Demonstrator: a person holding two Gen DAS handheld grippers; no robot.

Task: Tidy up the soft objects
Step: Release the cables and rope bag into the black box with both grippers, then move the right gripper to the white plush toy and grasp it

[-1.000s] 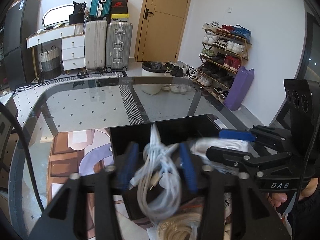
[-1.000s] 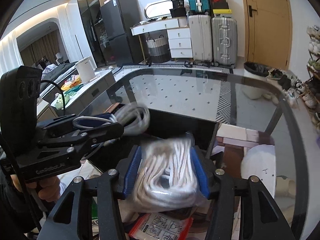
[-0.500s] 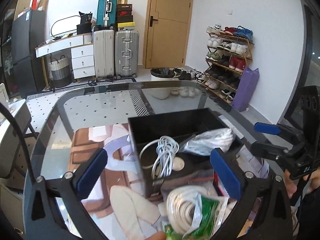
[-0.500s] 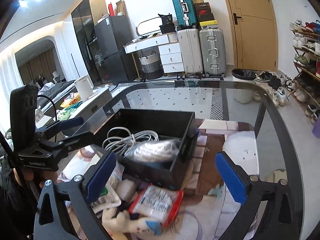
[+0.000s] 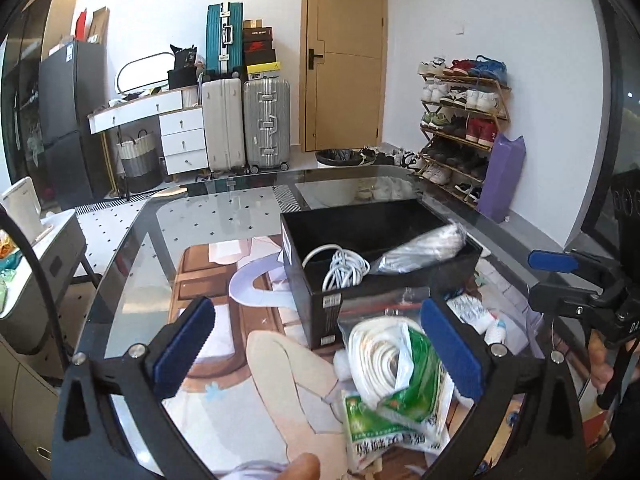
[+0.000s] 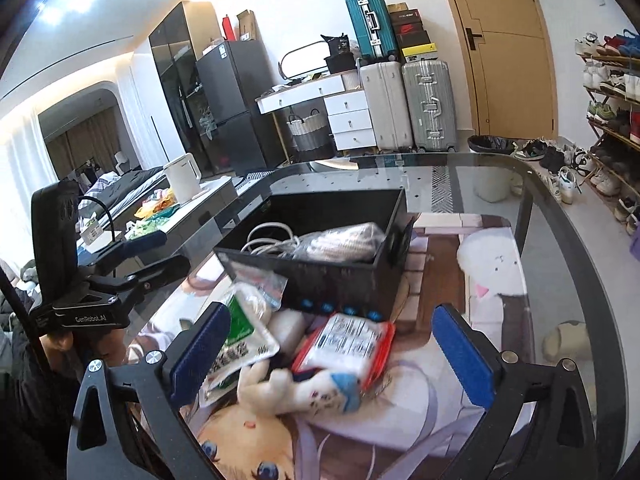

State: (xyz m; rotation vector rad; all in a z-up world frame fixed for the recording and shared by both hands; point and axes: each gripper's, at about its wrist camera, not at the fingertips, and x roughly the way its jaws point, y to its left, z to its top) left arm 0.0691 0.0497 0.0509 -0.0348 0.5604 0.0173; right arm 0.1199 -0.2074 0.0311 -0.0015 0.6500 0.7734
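Note:
A black box stands on the glass table. In it lie a white cable coil and a bagged white rope. In front of it lie a green-and-white bag with white rope, a red-edged packet and a white plush toy. My left gripper is open and empty above the pile. My right gripper is open and empty above the packet and plush toy.
An illustrated mat covers the glass table. More small packets lie right of the box. The table's curved edge runs at the right; floor and slippers show through the glass.
Both grippers opened and let the cable coil and the bagged rope drop into the box, then drew back and up. They now hover open over the pile in front of the box.

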